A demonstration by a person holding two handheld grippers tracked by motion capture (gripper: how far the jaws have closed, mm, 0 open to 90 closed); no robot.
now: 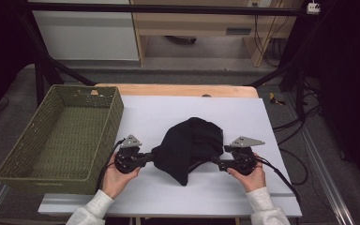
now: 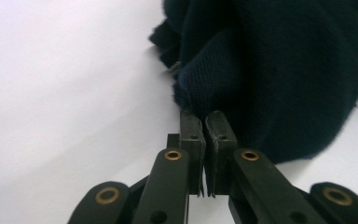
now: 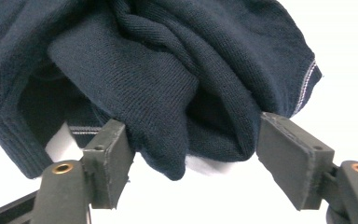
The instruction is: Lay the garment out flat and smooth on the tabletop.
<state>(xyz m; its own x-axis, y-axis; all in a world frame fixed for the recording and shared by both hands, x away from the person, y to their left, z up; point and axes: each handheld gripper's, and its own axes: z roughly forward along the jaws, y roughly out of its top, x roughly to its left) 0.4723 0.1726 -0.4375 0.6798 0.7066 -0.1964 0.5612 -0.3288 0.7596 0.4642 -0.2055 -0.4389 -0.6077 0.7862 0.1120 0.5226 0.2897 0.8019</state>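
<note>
Navy knit, a folded garment [image 1: 191,145], lies bunched in the middle of the white sheet [image 1: 243,117] that covers the table, between the two grippers and well to the right of the green wicker basket [image 1: 23,161]. From the high view its long axis runs roughly from the far edge of the table toward the person, tapering to a point at the near end, and the grippers come at it from either flank, across that axis.

The left gripper [image 1: 146,158] sits at the garment's left edge with its jaws pressed together; in the left gripper view [image 2: 208,126] a thin hem of the knit is pinched at the tips, and the bulk of the cloth lies beyond and to the right of them.

The right gripper [image 1: 219,163] is at the opposite edge, jaws spread wide. In the right gripper view [image 3: 193,154] a hanging fold of cloth sits between the pads: the left pad brushes the fabric, the right pad stands clear of it, so nothing is clamped there.

Both hands are about equally near. Whatever comes next probably turns on the right side: the fold lies straight ahead of those open jaws and slightly above them, so closing there would take it, while the left side already has its hold.
</note>
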